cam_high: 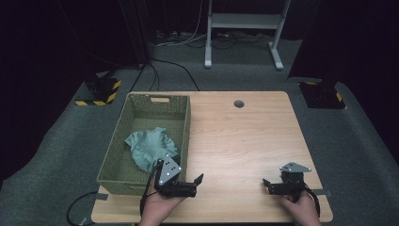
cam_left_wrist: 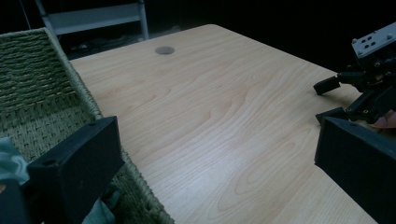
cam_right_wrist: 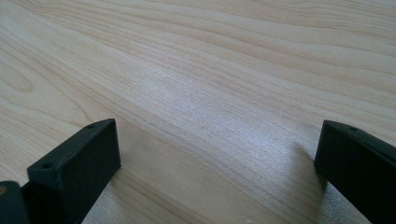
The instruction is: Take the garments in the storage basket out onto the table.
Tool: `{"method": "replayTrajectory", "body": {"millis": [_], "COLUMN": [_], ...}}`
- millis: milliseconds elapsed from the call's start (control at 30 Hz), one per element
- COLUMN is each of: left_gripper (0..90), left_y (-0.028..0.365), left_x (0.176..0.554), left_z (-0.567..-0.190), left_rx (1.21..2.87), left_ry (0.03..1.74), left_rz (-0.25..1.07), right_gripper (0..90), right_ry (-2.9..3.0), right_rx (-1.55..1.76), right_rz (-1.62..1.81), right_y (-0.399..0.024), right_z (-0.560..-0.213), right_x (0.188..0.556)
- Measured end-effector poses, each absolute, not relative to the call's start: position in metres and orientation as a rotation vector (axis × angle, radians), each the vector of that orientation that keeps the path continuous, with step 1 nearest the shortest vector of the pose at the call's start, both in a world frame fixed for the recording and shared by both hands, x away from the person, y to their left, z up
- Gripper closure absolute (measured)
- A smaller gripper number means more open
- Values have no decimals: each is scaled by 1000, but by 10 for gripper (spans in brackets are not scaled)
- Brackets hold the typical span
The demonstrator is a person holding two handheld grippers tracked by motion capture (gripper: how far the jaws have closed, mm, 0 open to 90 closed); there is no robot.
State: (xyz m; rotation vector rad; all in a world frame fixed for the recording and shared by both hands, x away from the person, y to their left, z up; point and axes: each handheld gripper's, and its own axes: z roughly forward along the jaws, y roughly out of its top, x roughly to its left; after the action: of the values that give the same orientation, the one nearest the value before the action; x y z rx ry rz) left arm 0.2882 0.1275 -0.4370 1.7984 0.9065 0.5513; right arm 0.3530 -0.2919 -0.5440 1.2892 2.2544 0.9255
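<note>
A green woven basket (cam_high: 186,123) stands on the left part of the wooden table (cam_high: 244,141), and a crumpled teal cloth (cam_high: 148,147) lies inside it. My left gripper (cam_high: 197,184) is held just off the basket's near right corner, pointing right, open and empty. In the left gripper view its jaws stand wide apart over bare wood (cam_left_wrist: 219,154), with the basket wall (cam_left_wrist: 37,60) and a bit of the cloth (cam_left_wrist: 8,161) at the left. My right gripper (cam_high: 267,186) is low near the front right edge, pointing left, open (cam_right_wrist: 215,158) with nothing between its jaws; it also appears far off (cam_left_wrist: 330,100).
A round cable hole (cam_high: 239,103) sits near the table's far edge. On the floor behind are a white stand frame (cam_high: 244,21), loose cables (cam_high: 174,66) and black bases with yellow stripes (cam_high: 99,90) at both sides.
</note>
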Motion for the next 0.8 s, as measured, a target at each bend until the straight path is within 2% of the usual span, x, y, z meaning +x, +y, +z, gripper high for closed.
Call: {"method": "replayTrajectory", "body": {"millis": [800], "left_gripper": [11], "left_y": [155], "left_x": [290], "left_z": [-431], "left_rx": [1748], "left_ry": [979], "left_rz": [598], "right_gripper": [0], "right_ry": [2255], "right_rx": [1289], "right_rz": [926], "right_y": [-292], "right_z": [-544], "right_x": [353]}}
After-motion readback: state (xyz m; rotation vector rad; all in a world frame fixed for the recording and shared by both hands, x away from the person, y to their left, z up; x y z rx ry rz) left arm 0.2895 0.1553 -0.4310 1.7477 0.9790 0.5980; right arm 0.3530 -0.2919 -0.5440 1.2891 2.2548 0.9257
